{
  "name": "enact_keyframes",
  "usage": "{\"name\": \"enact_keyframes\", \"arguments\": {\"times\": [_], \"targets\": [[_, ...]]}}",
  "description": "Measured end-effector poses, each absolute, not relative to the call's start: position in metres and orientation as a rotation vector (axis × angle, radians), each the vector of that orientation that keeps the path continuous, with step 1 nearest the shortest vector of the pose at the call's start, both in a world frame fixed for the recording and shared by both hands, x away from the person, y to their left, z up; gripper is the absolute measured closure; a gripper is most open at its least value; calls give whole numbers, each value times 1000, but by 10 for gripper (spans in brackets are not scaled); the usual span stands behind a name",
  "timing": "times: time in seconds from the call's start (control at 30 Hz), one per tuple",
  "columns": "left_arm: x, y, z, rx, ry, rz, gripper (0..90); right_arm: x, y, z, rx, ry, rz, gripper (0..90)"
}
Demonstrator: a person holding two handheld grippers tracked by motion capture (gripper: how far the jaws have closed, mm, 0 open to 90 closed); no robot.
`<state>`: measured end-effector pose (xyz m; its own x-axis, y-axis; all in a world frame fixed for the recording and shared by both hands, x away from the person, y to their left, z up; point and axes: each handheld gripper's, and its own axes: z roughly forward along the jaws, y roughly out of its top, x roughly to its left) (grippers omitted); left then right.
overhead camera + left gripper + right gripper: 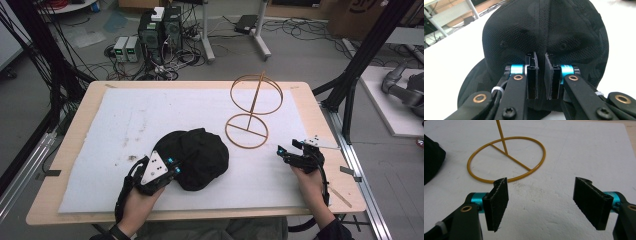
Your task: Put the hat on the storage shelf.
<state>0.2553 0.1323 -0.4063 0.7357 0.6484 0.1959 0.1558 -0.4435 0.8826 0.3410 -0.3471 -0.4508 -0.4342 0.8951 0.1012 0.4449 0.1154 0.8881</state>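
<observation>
1. One table (75, 130) is seen in the high view under a white foam sheet (125, 120), its near edge partly hidden by the forearms.
2. A black cap (200, 155) lies on the sheet's near middle; its brim cannot be made out clearly.
3. A yellow wire stand (248, 117) is set just beyond it.
4. The left tongs (540, 75) are held nearly together at the cap; a clamped fold cannot be told.
5. The right tongs (541, 202) are held wide apart.

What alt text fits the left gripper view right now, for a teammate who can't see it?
The left gripper, its two black jaws nearly closed with a thin gap between them, sits right against a black cap. The cap lies on a white foam mat.
</observation>
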Motion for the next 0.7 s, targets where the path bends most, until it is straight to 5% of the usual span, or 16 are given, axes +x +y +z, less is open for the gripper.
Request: {"name": "enact_keyframes", "arguments": {"times": [0.7], "targets": [[255,140,-389,1813,586,639,877,335,-340,-442,1218,1910,1335,286]]}}
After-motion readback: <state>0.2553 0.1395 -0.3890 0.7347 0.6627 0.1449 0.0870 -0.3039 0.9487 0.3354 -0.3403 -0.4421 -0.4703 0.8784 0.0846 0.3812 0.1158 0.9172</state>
